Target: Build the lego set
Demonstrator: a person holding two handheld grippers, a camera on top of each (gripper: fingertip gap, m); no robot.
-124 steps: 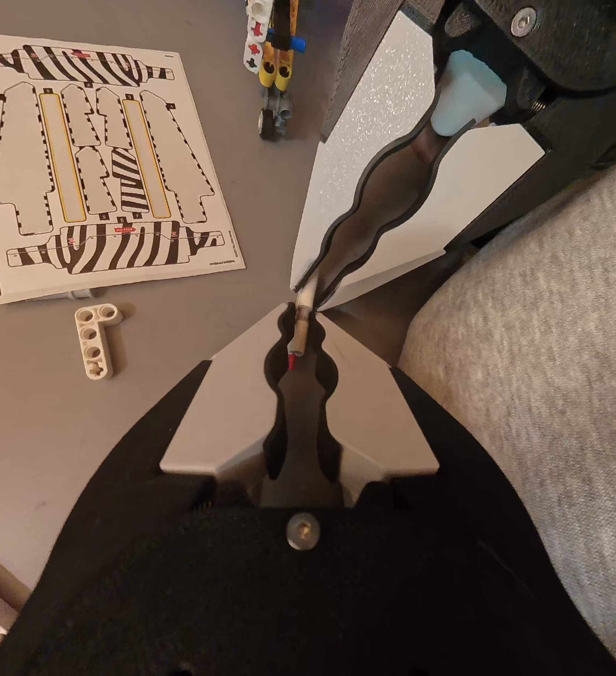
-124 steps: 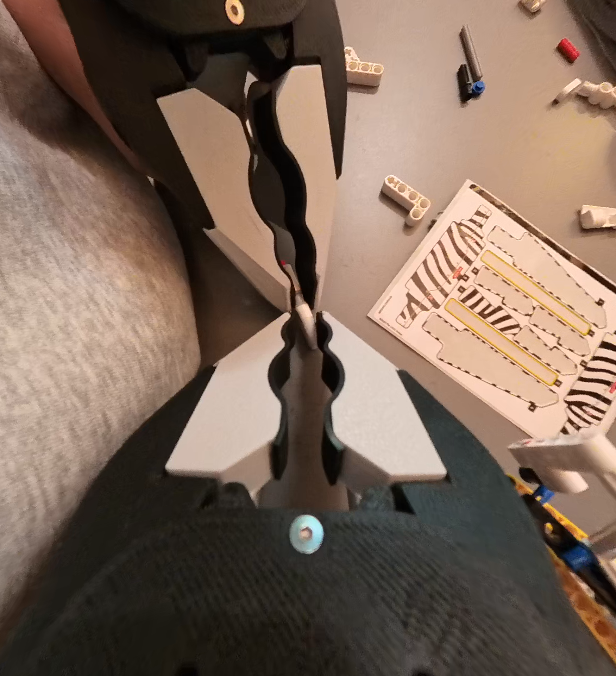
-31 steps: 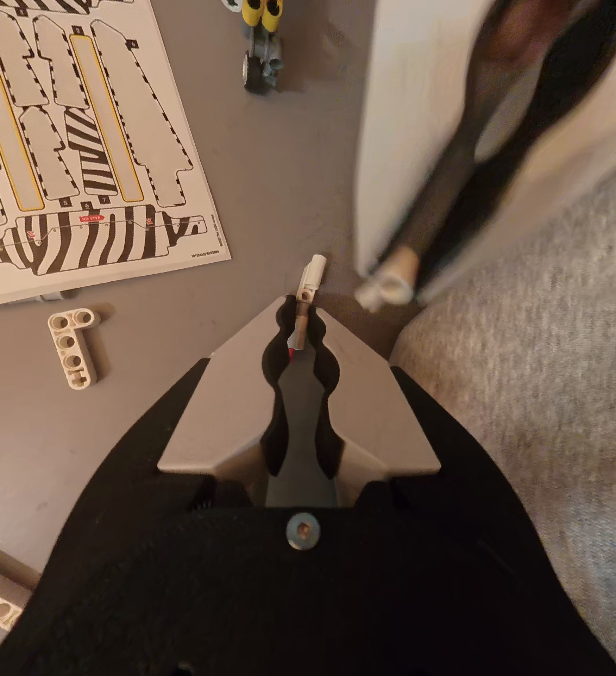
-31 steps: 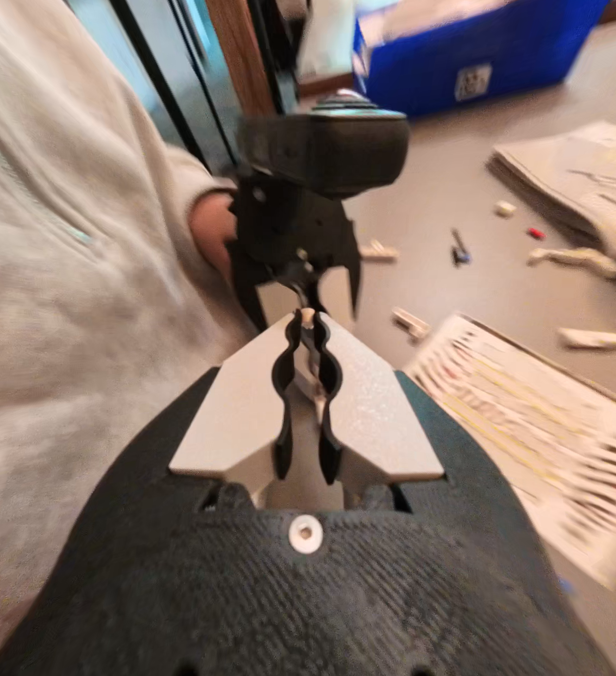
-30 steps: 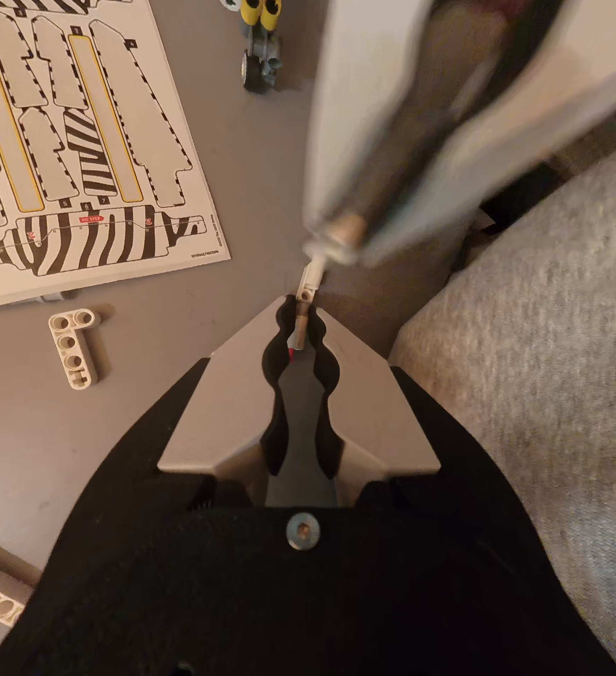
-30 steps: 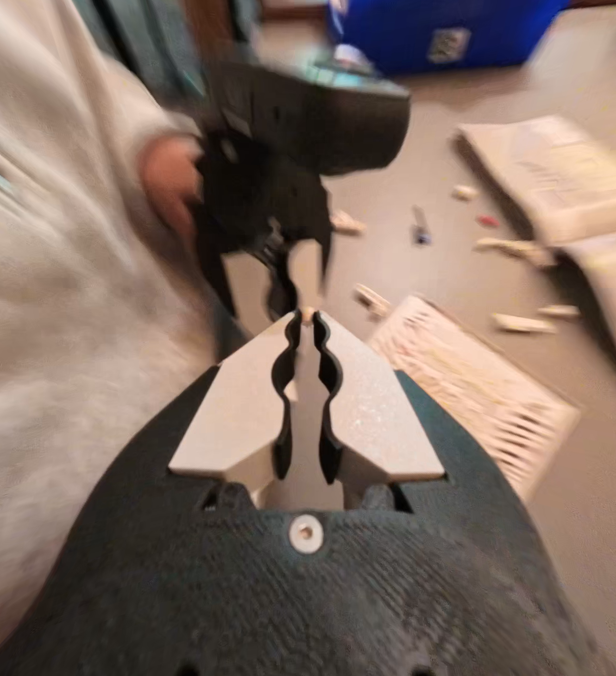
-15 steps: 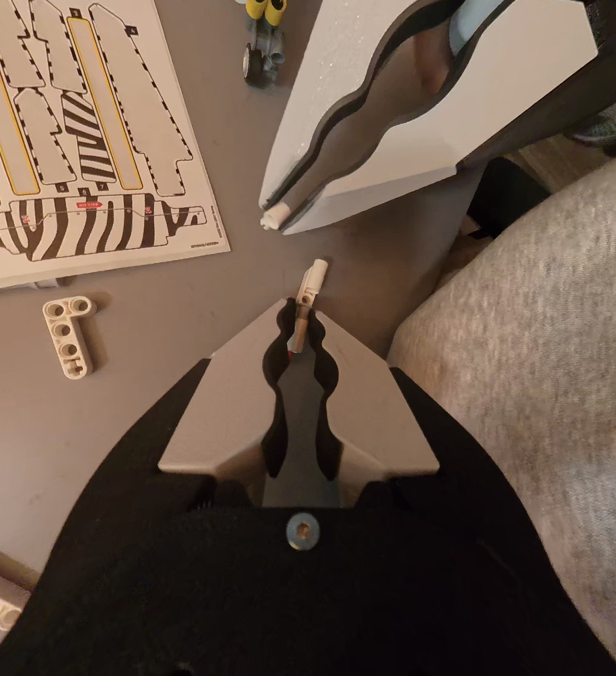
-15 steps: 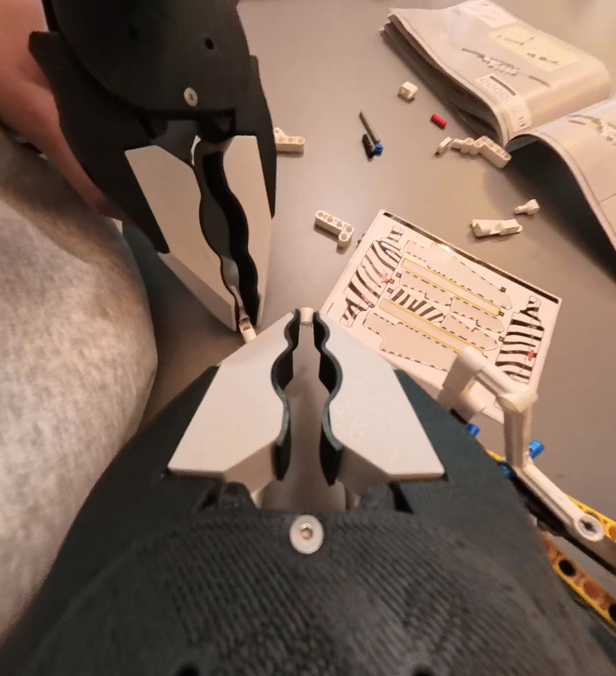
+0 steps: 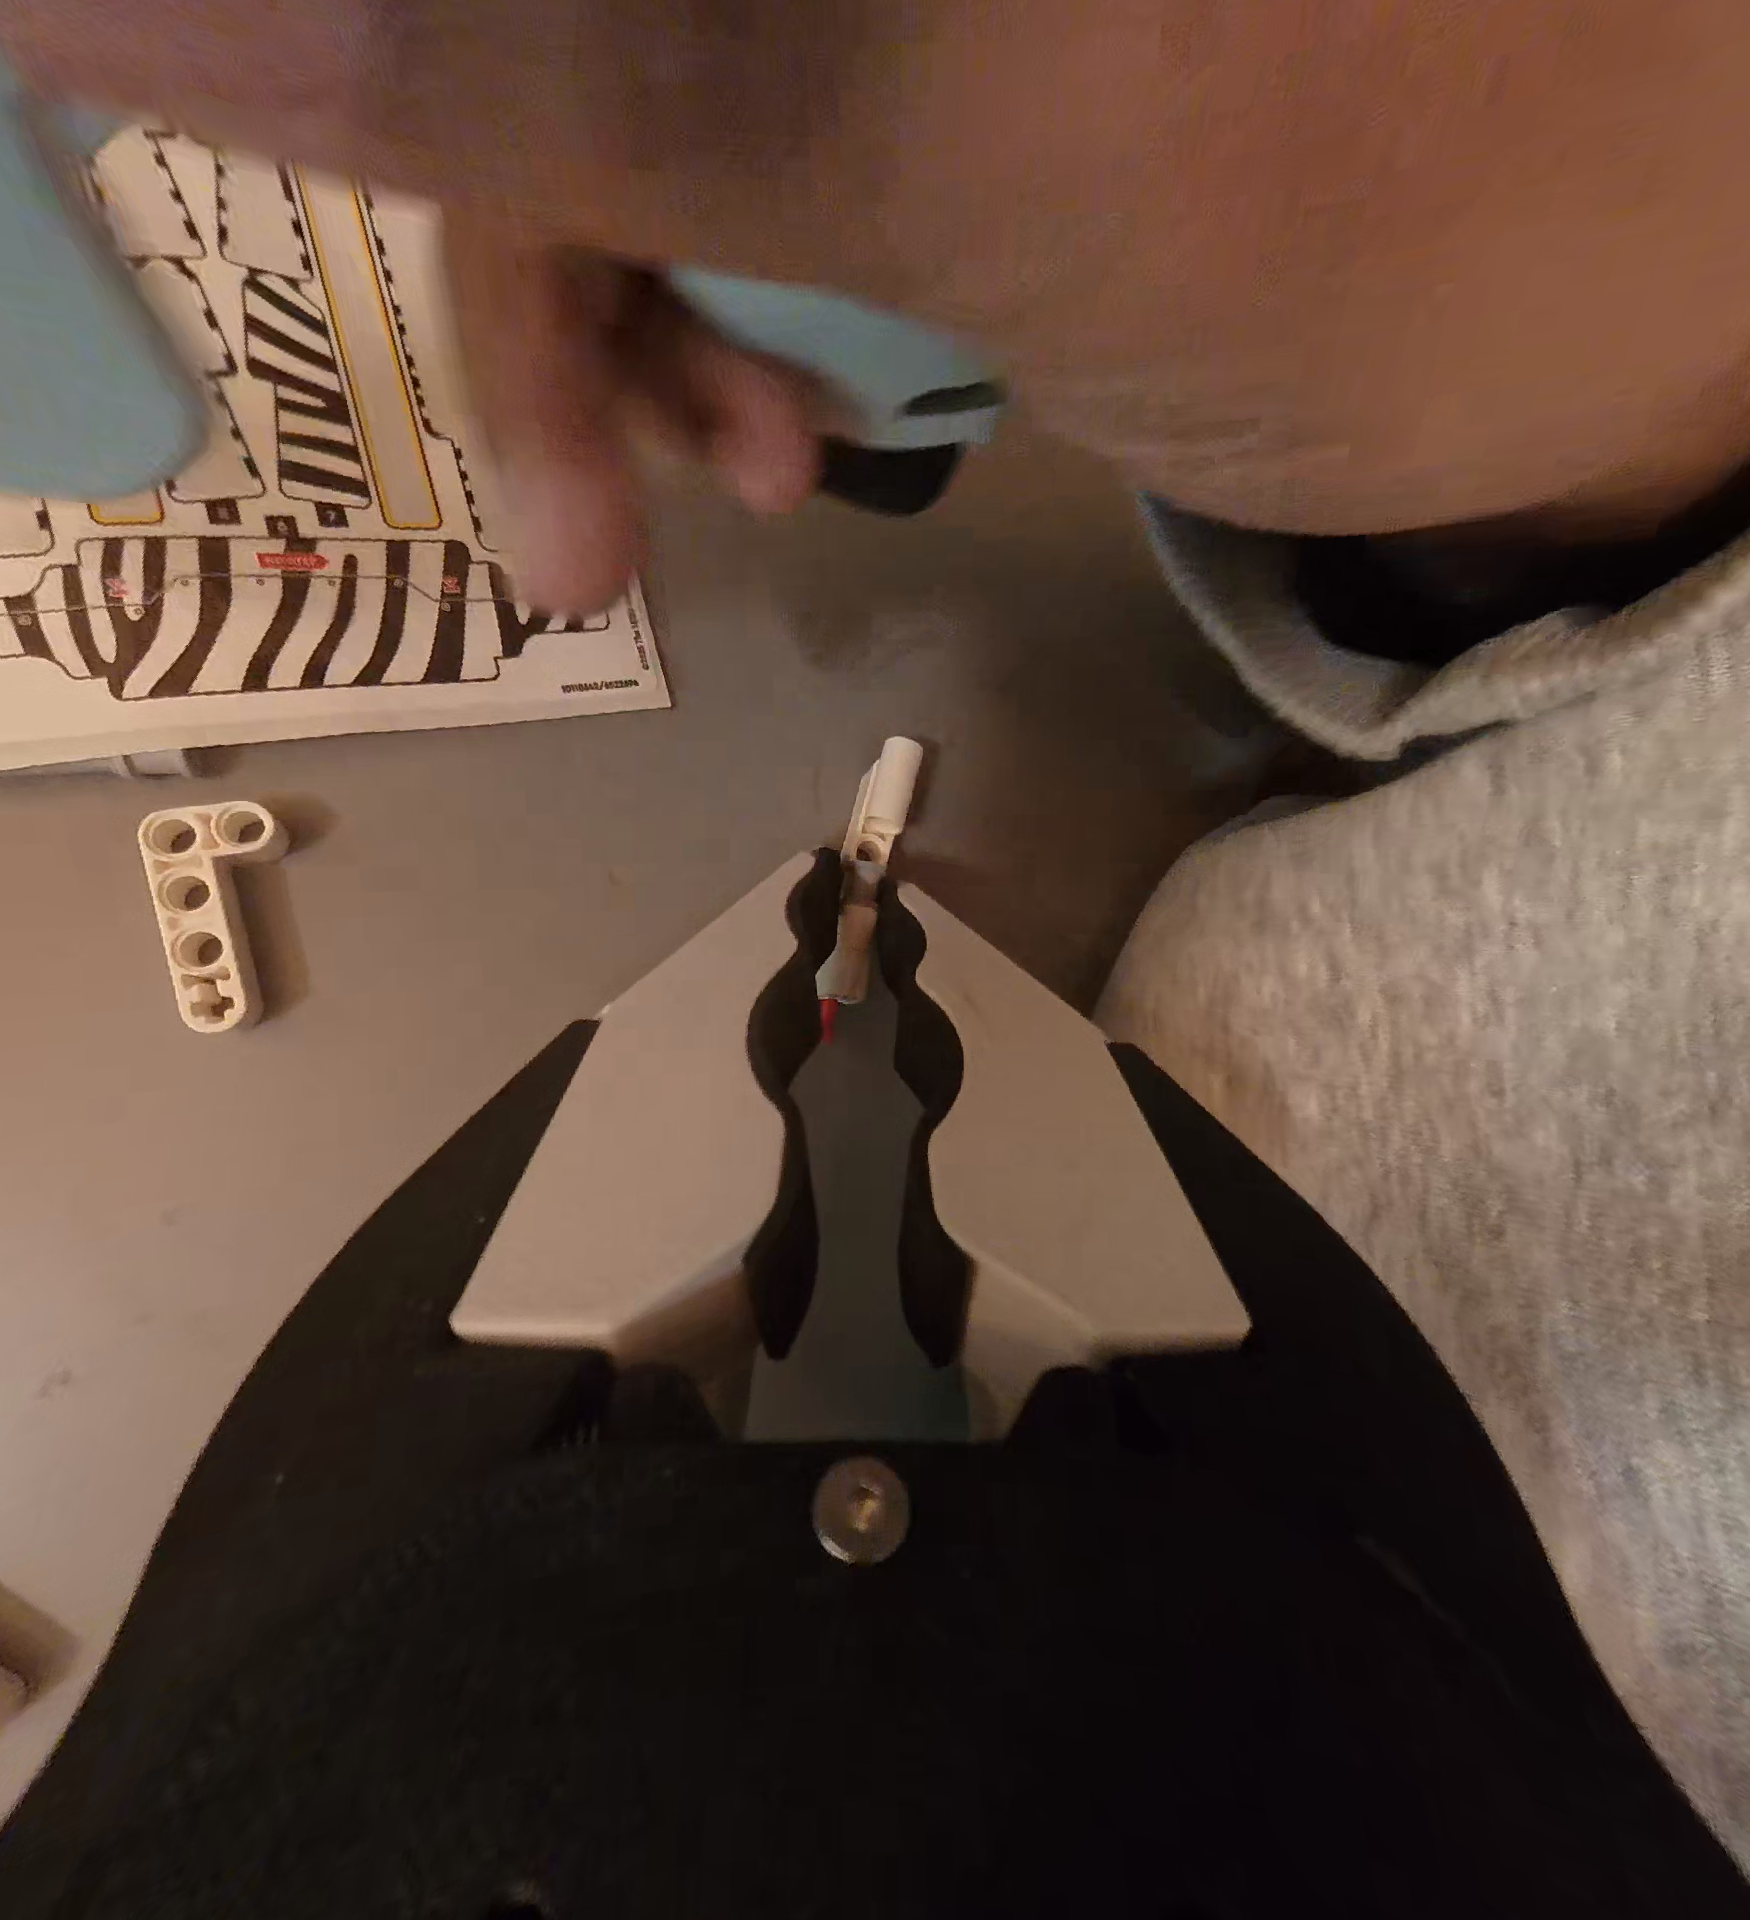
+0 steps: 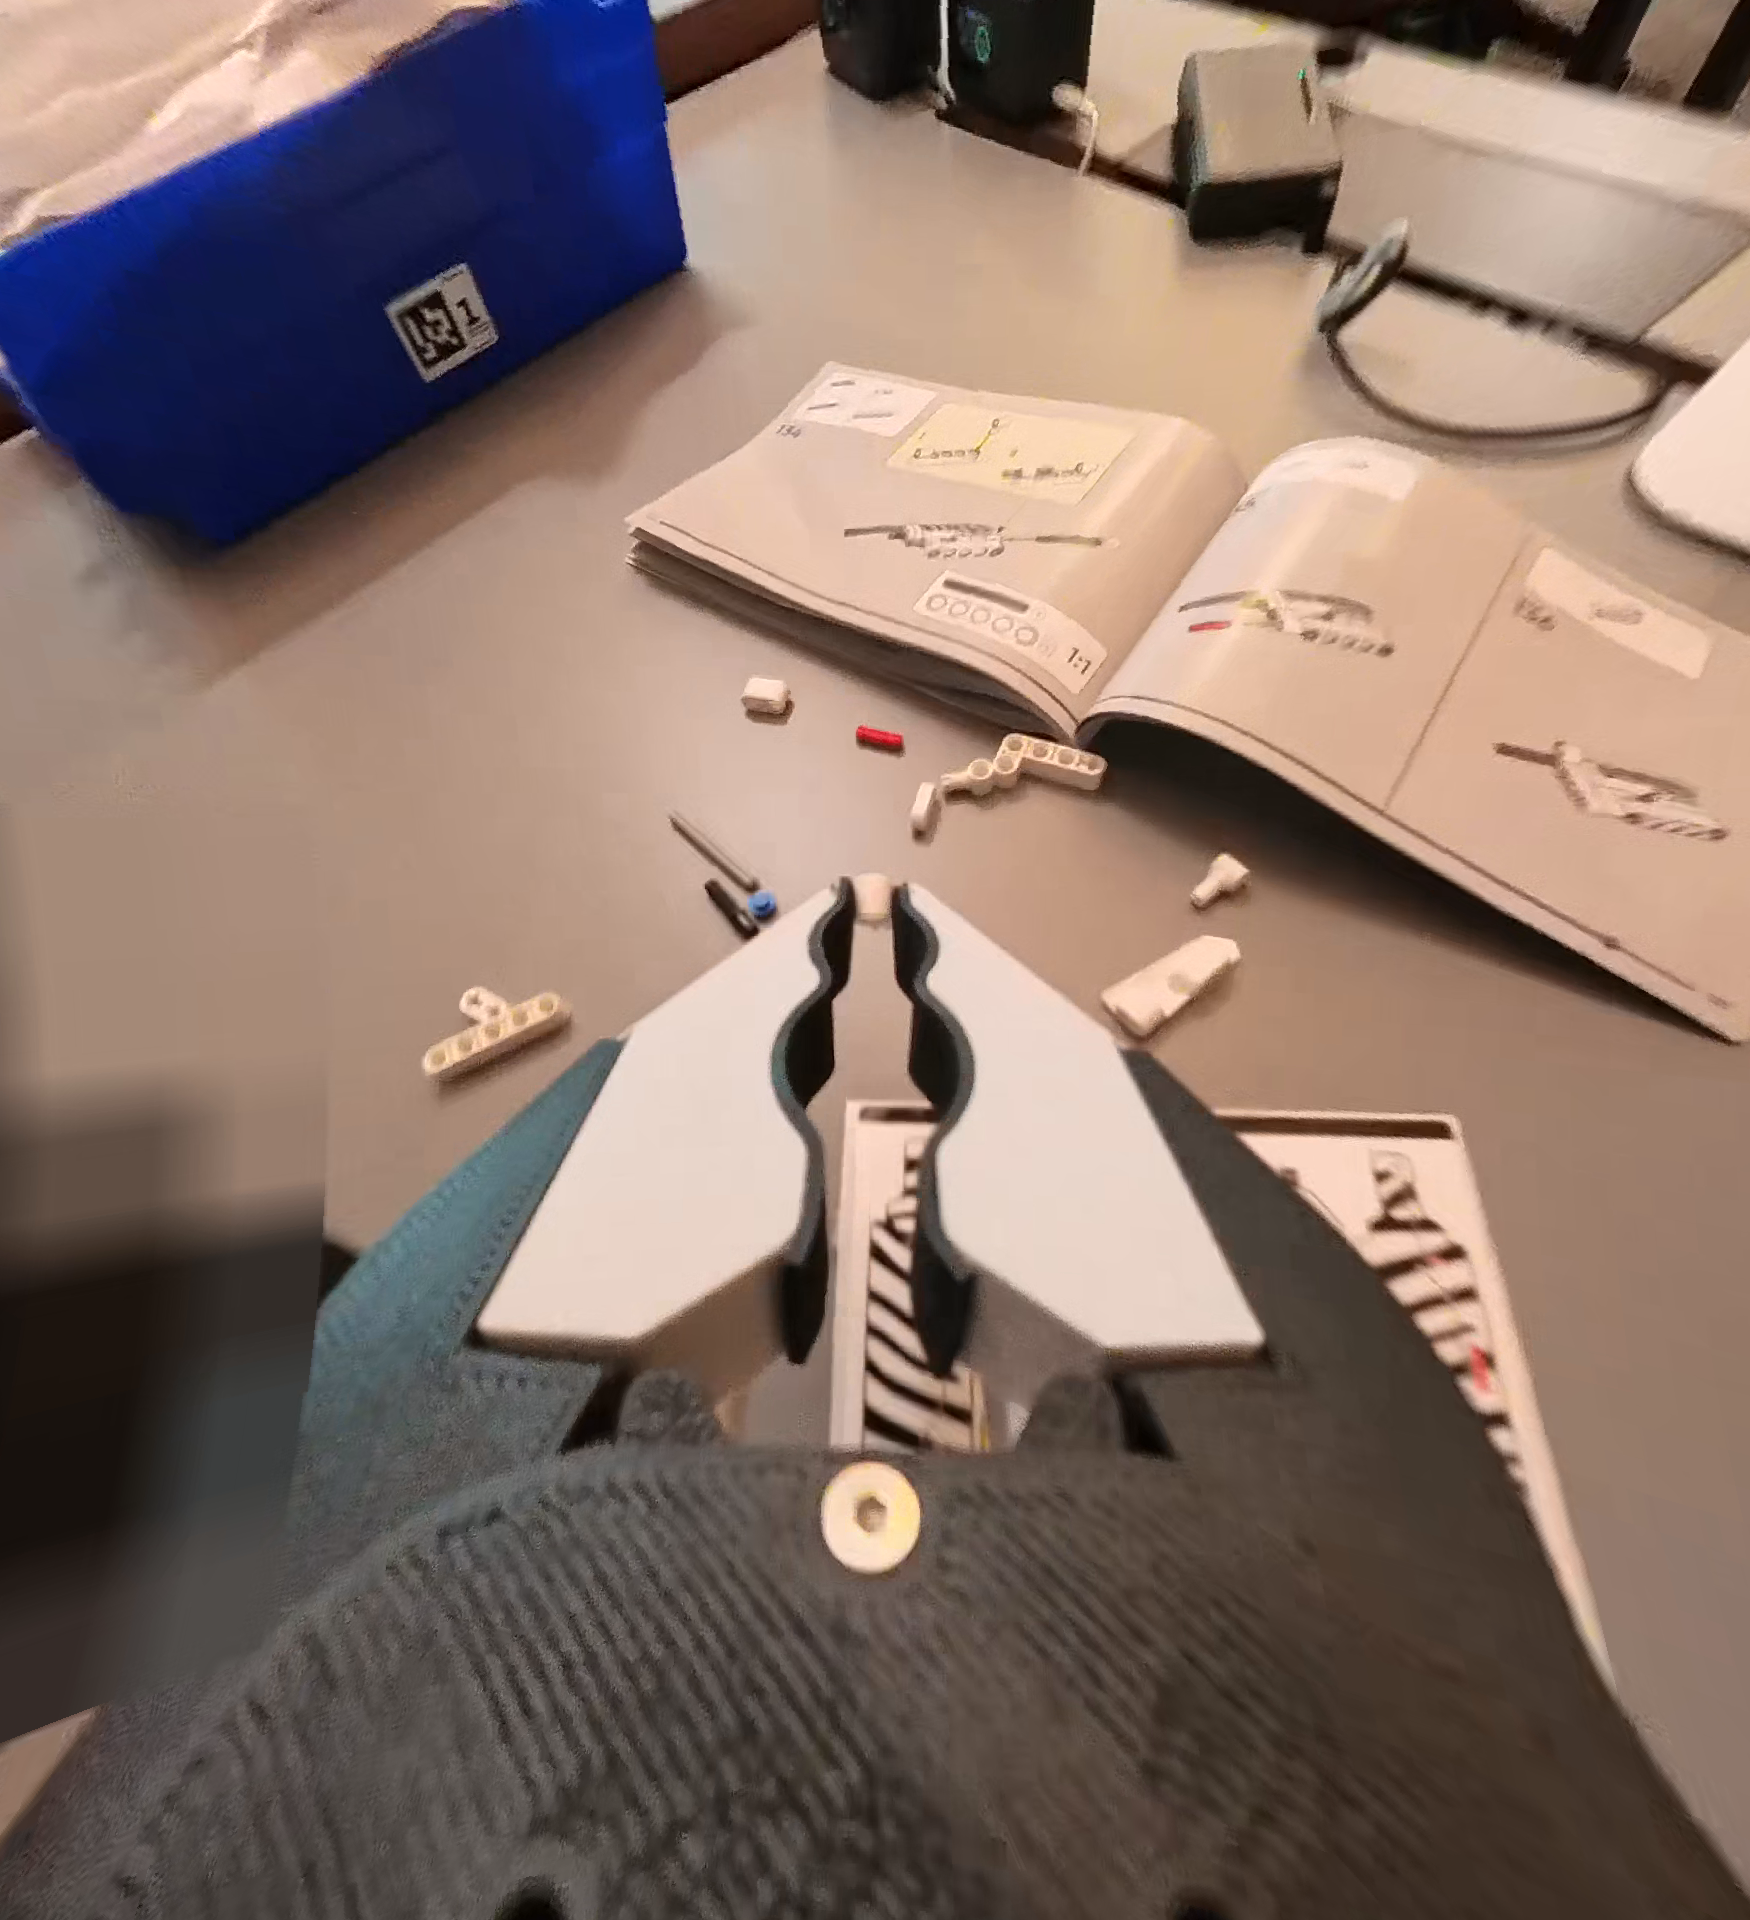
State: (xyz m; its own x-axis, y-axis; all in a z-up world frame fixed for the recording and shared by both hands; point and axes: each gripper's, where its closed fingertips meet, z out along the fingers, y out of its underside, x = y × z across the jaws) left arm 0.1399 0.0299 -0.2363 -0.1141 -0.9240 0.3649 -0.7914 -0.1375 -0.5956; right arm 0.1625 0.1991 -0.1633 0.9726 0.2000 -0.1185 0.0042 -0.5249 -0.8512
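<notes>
Sub-assembly step: each gripper pinching a small part.

Left gripper (image 9: 863, 883) is clamped on a thin axle piece (image 9: 876, 831) above the tabletop's (image 9: 435, 1039) near edge; right gripper (image 10: 871, 904) nips a pale peg (image 10: 871, 896). Judged next: bring the peg to the axle tip and align. Only the right view shows the manual (image 10: 1266, 623); only the left shows the L-beam (image 9: 201, 909).
</notes>
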